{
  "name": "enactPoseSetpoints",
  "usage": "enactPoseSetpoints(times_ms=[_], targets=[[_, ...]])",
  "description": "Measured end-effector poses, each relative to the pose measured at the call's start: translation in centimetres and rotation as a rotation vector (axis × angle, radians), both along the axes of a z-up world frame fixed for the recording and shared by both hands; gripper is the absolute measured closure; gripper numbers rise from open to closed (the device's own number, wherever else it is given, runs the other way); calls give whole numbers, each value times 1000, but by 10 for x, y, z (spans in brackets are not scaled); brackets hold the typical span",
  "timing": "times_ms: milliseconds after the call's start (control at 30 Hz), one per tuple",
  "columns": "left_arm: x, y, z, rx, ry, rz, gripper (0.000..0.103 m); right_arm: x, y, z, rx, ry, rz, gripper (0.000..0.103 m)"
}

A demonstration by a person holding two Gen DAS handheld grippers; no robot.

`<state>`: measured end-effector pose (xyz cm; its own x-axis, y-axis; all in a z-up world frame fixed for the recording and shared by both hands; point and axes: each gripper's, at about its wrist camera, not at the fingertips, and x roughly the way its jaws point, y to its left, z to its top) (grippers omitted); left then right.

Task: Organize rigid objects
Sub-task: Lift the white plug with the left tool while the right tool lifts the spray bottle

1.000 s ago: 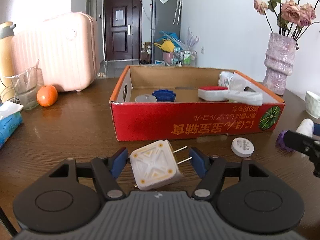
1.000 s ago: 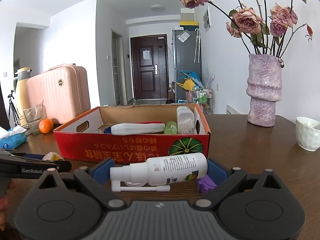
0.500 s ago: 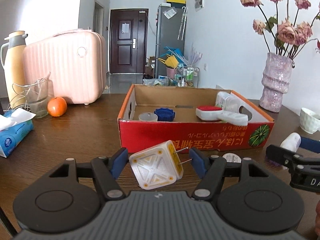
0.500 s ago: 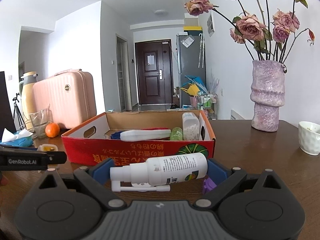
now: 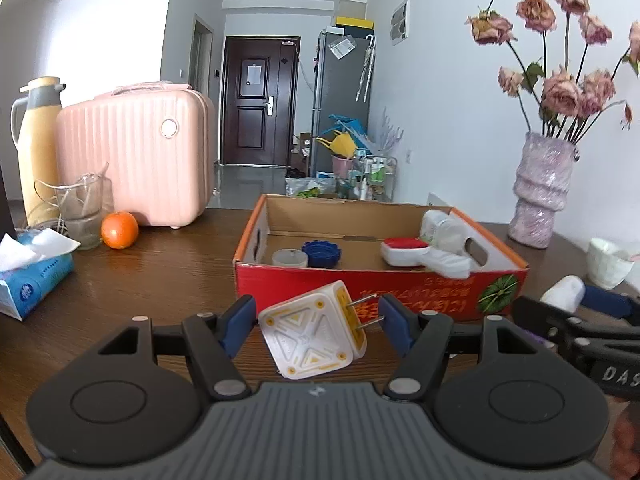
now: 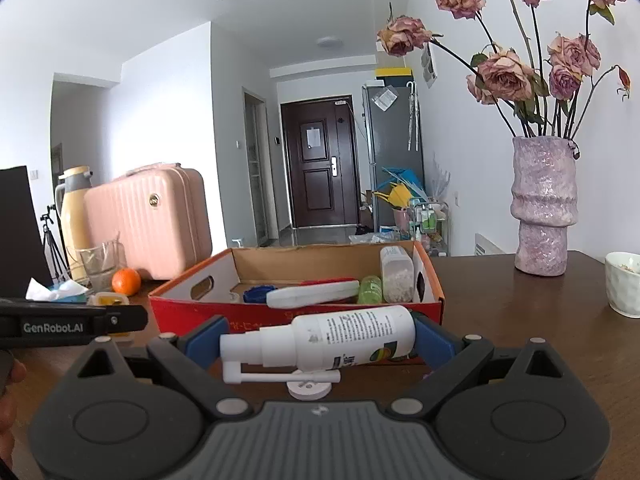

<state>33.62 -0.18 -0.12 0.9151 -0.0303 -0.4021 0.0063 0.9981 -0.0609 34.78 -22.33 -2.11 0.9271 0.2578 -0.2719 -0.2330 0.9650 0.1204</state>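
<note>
We have both claws loaded and the red cardboard box [image 5: 376,292] dead ahead on the desk [image 5: 140,280]. Our left claw [image 5: 316,320] grips the white plug adapter [image 5: 314,330], which sits tilted, prongs pointing at the right finger, clear of the desk. Our right claw [image 6: 320,340] clamps the white spray bottle [image 6: 320,338] lengthwise, nozzle to the left, just short of the box's near wall. Inside the box we already see a blue cap [image 5: 321,254], a small round container [image 5: 289,258], a red-topped white tool [image 5: 424,254], a clear jar [image 6: 396,274] and a green bottle [image 6: 371,290], so a good part of the sorting looks done. Left to do, by our reckoning: drop these two in, then collect the white disc [image 6: 309,389] lying on the desk under the bottle. The orange [image 5: 119,230] and tissue pack [image 5: 30,276] sit well apart to the left.
</note>
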Motion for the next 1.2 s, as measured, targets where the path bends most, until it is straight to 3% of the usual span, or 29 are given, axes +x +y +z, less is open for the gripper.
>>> enactPoseSetpoints(times_ms=[433,1200], targets=[[-6,-12,16,-30,-36,12,34,-5,-1,18,40,-40,-7,5],[42,-7,40,-93,-73,80,34,55,6,37,80,-55,-89,5]])
